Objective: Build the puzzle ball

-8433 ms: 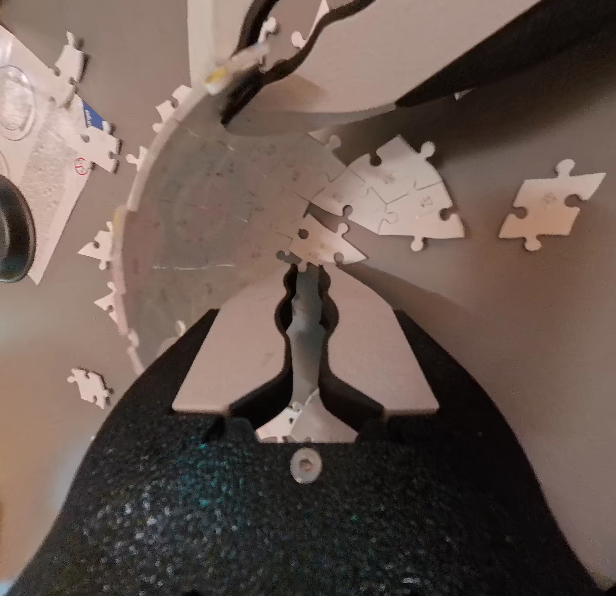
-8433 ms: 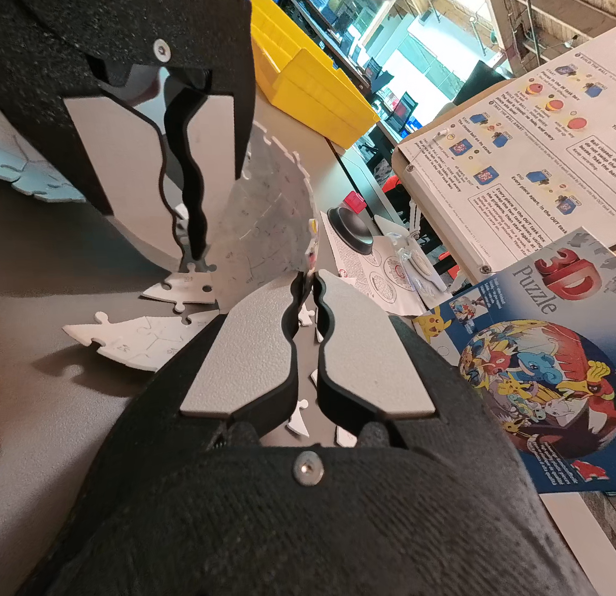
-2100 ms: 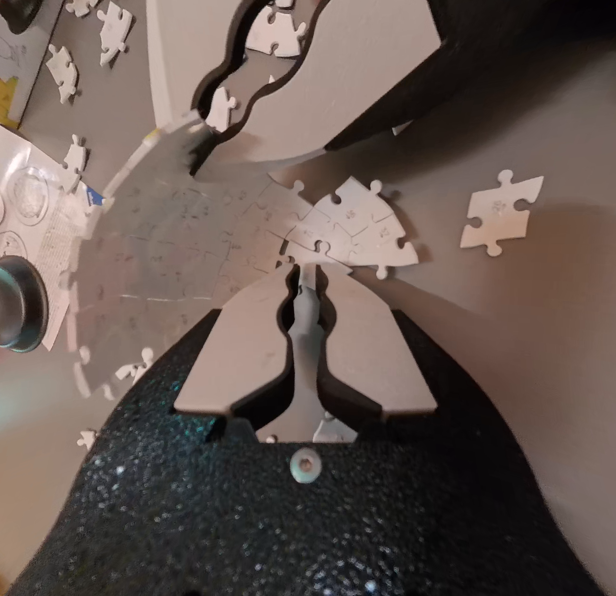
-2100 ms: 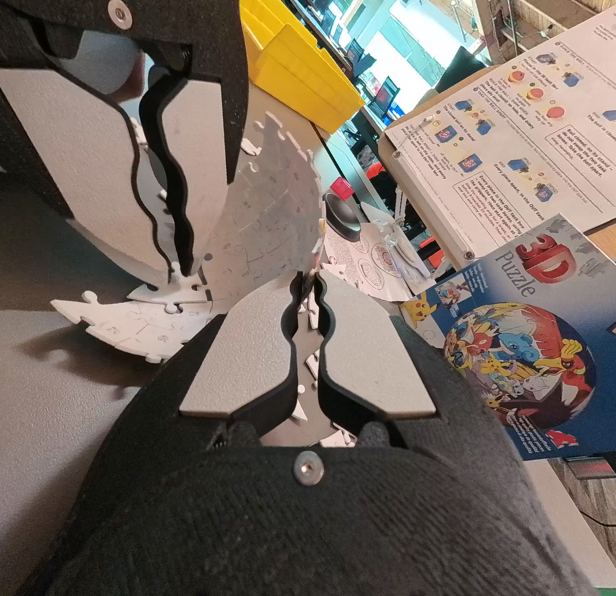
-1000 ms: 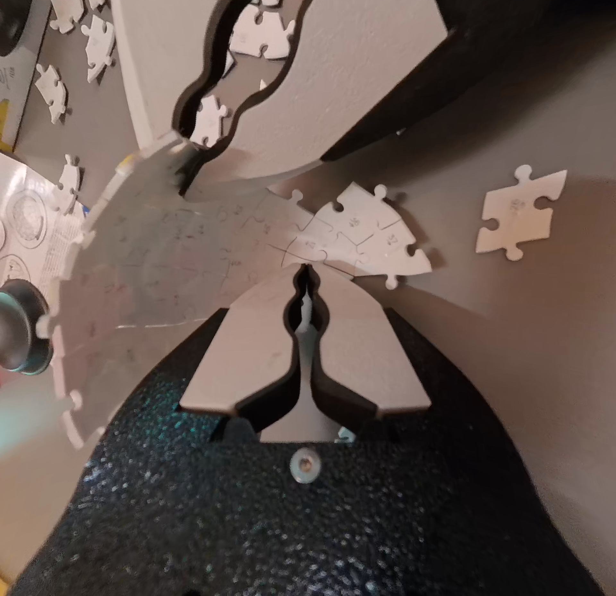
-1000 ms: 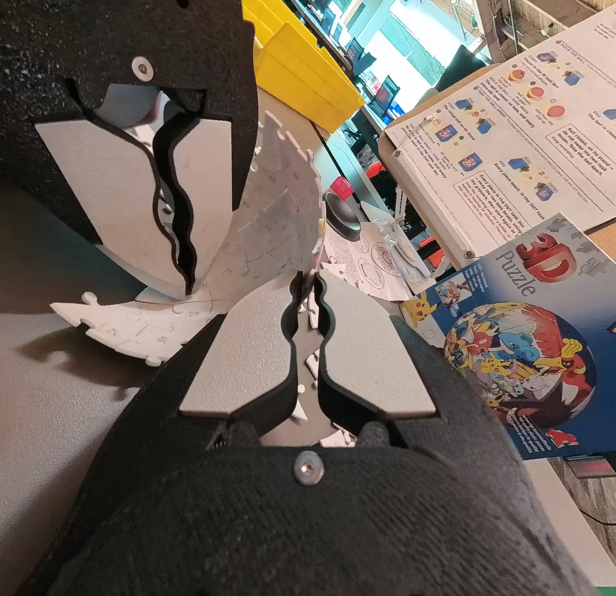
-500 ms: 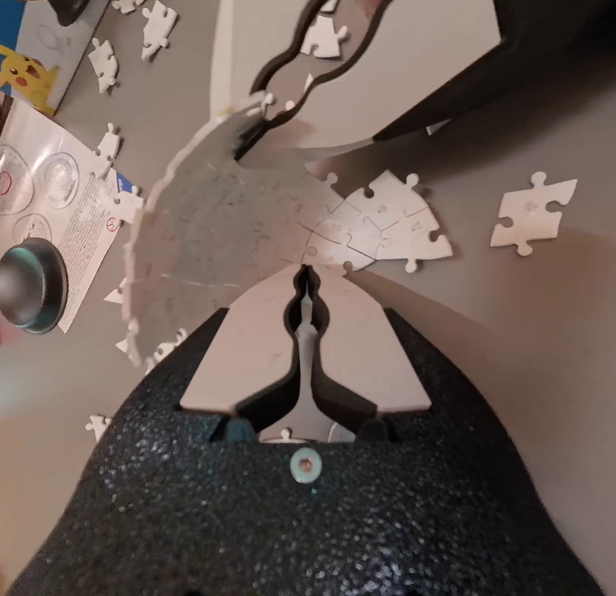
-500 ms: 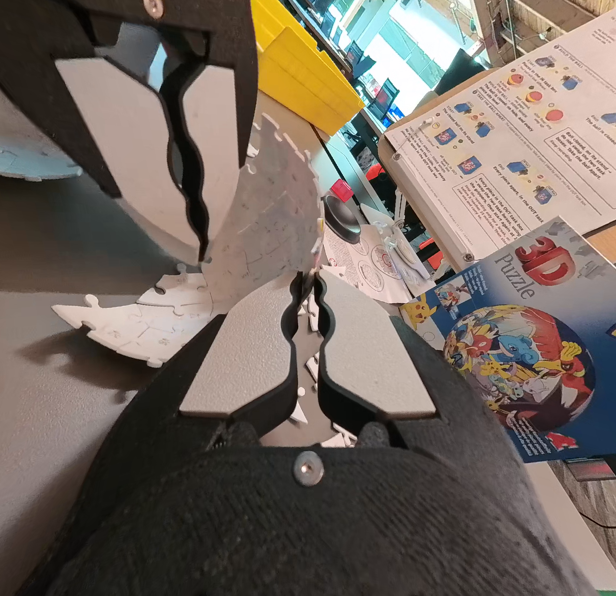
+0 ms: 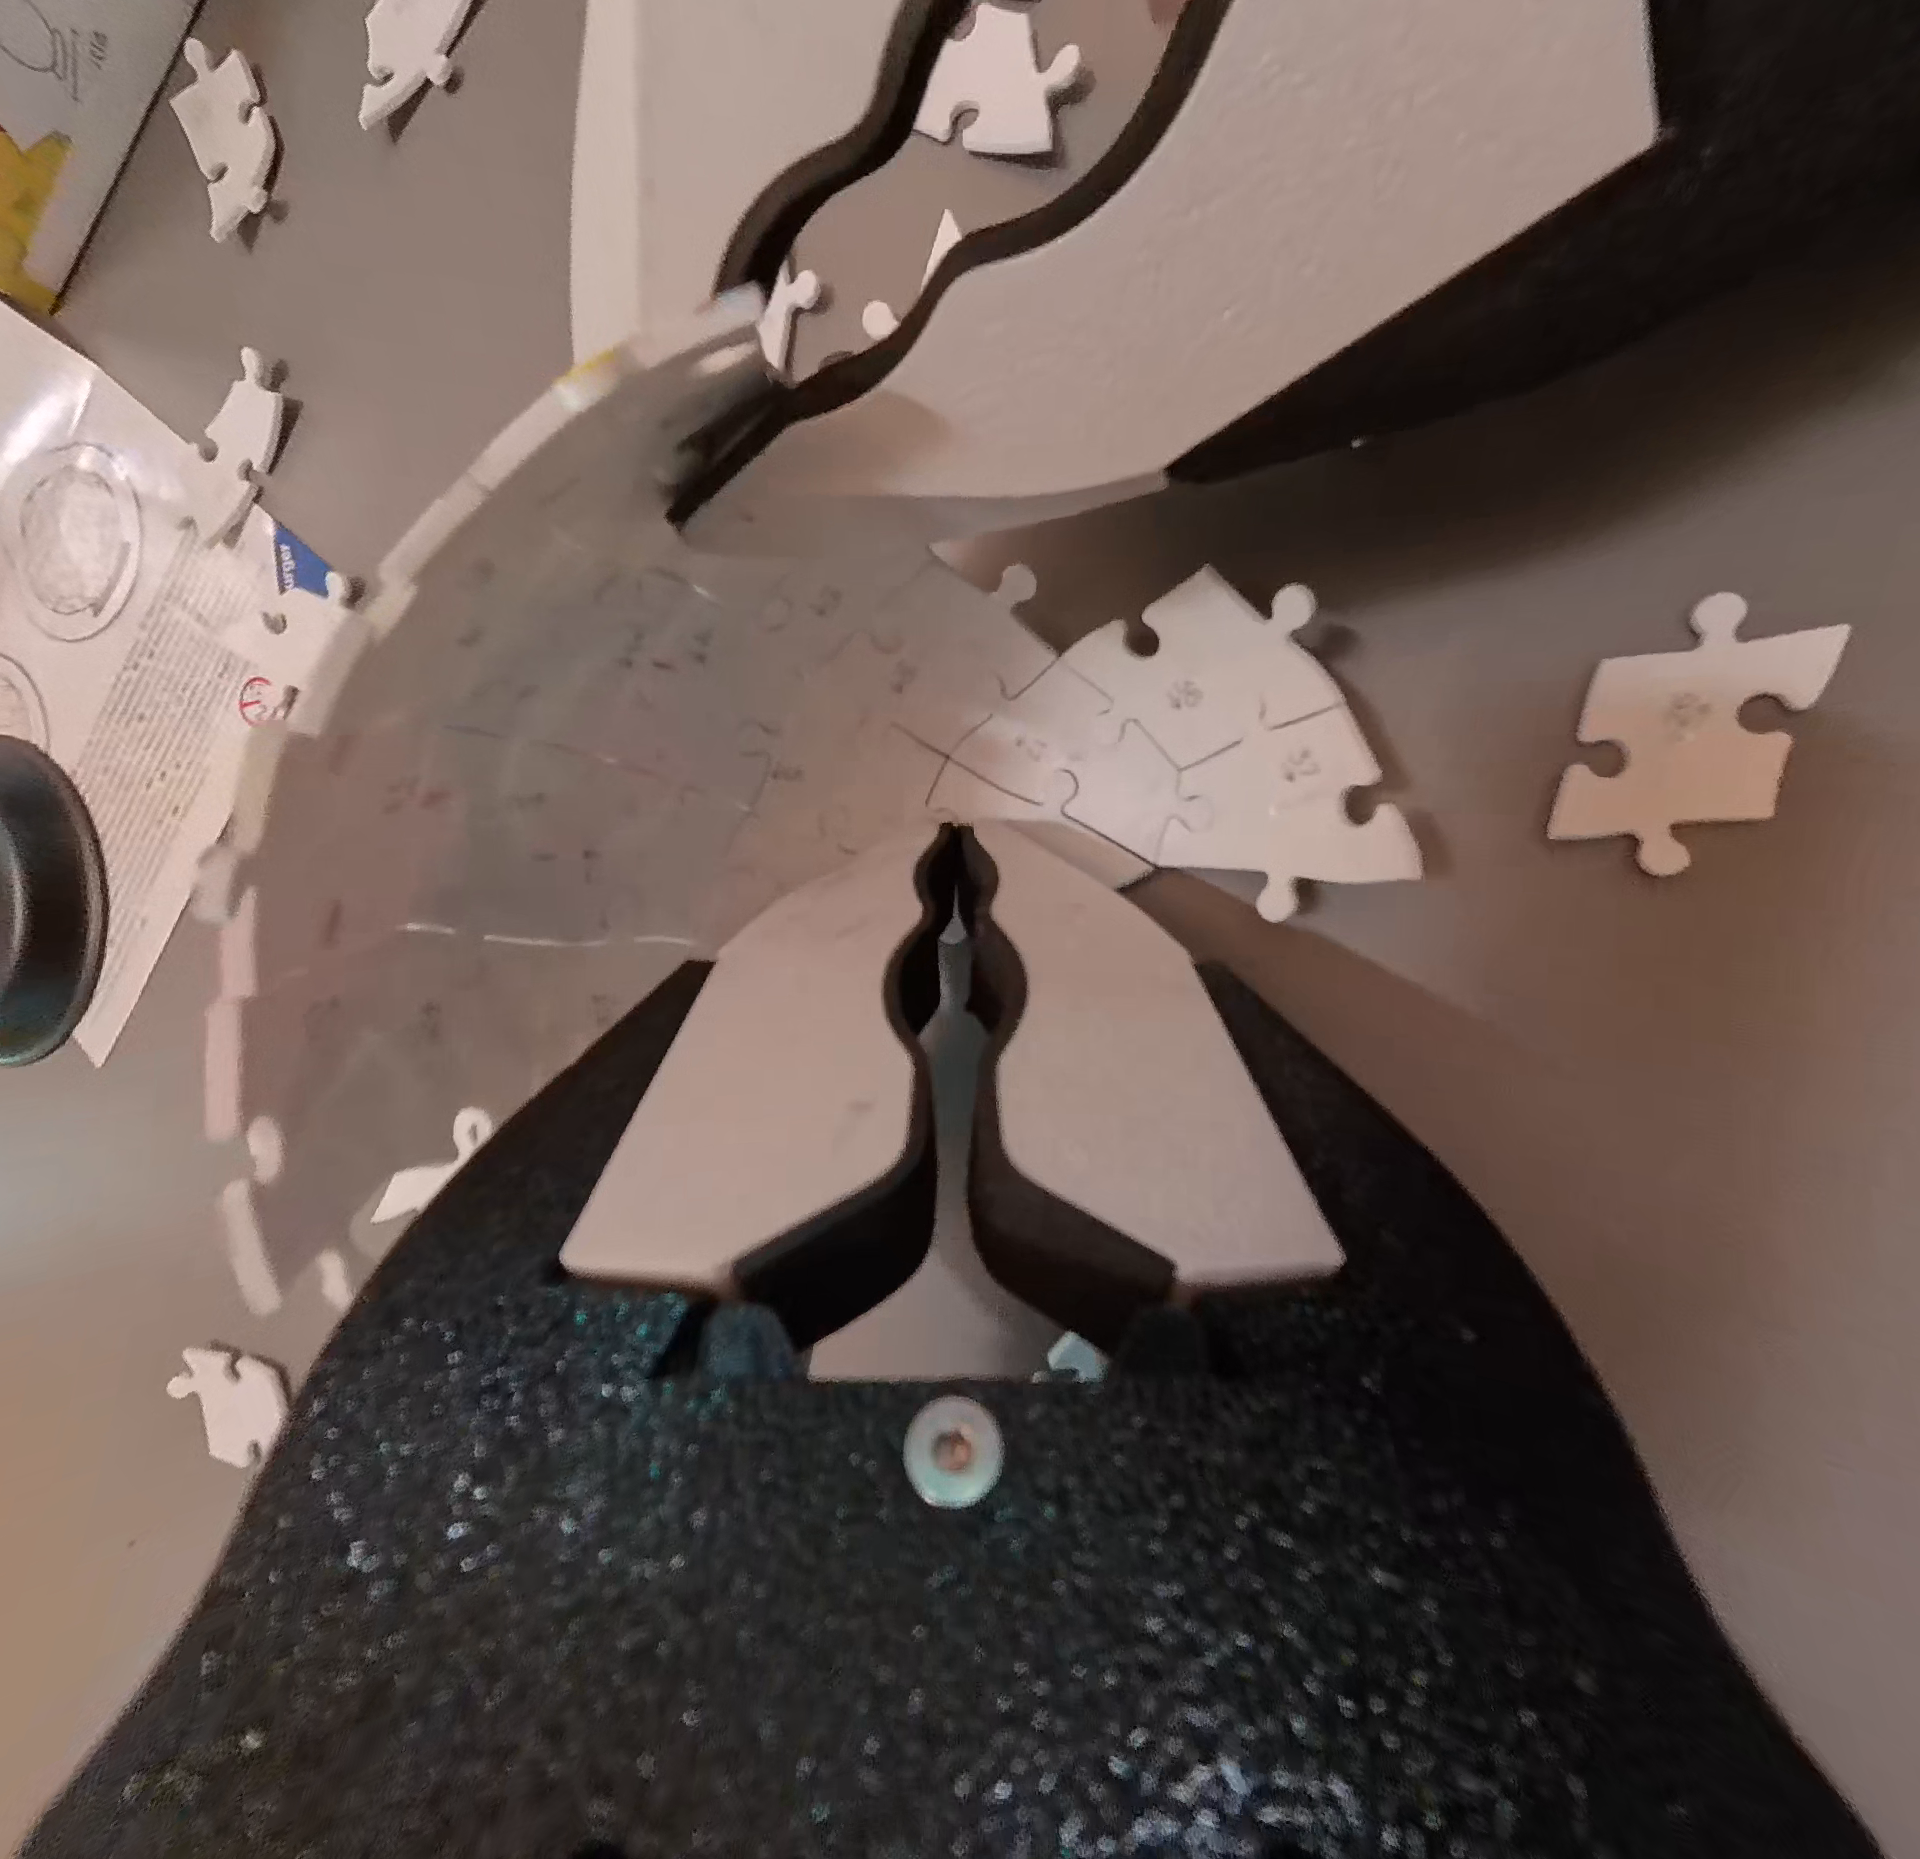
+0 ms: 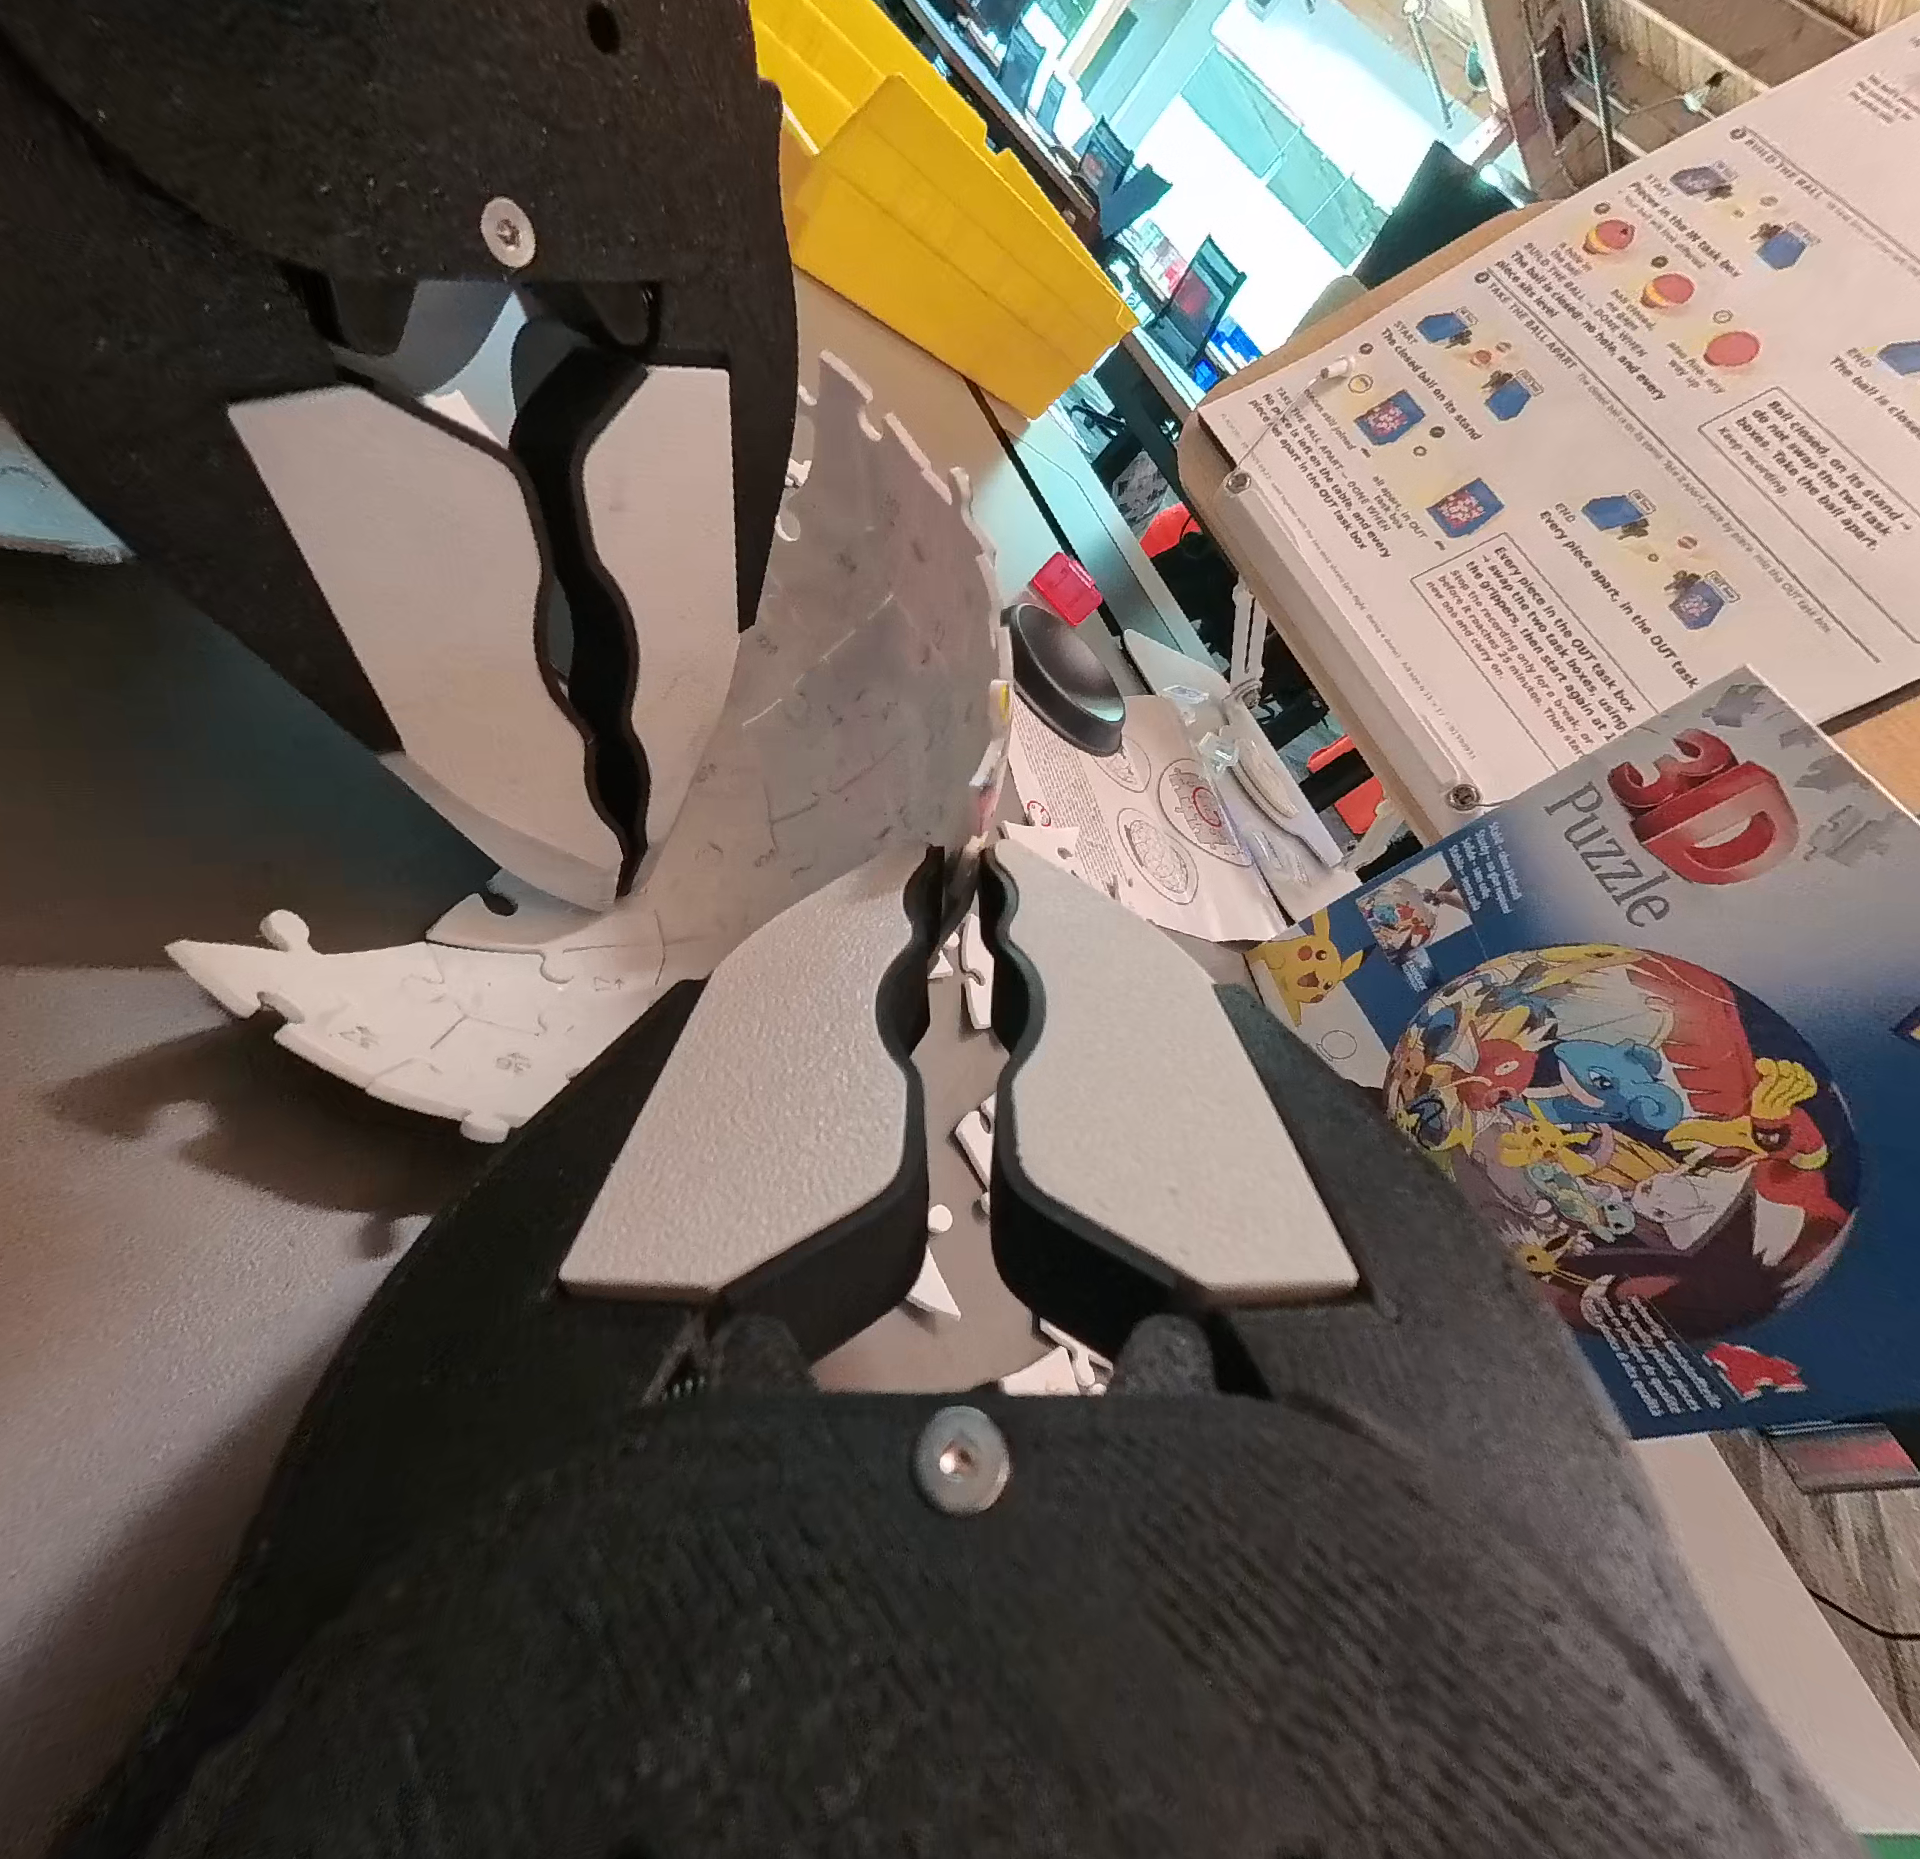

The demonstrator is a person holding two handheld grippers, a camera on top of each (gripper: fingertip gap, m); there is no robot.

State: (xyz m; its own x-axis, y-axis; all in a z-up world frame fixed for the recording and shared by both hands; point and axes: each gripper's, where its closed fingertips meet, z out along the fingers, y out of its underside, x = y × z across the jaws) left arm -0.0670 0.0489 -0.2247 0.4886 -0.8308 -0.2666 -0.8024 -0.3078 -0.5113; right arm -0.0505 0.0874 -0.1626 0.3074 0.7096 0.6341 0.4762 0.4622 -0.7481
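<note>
A curved white shell of joined puzzle pieces (image 9: 582,770) stands on edge on the grey table (image 9: 1558,1134); its low end of flat joined pieces (image 9: 1195,760) rests on the table. My left gripper (image 9: 951,859) is shut on the shell's lower edge. My right gripper (image 10: 961,864) is shut on the shell's upper rim (image 10: 862,666). Each gripper shows in the other's view: the right gripper from above (image 9: 691,490) and the left gripper at the upper left (image 10: 623,879). One loose piece (image 9: 1694,729) lies to the right of the shell.
Several loose white pieces (image 9: 416,22) lie beyond the shell, one (image 9: 229,1404) near me. A paper leaflet (image 9: 135,687) and a black stand (image 10: 1070,677) sit behind the shell. The puzzle box (image 10: 1621,1030), an instruction board (image 10: 1621,438) and yellow bins (image 10: 935,209) stand farther off. About 7 cm separates my left fingertips from my right. The loose piece (image 9: 1694,729) sits 11 cm or so from the ends of my left fingers.
My left gripper's fingers have closed tighter on the shell's lower edge. Both grippers keep their hold while the shell tilts and shifts a little between them.
</note>
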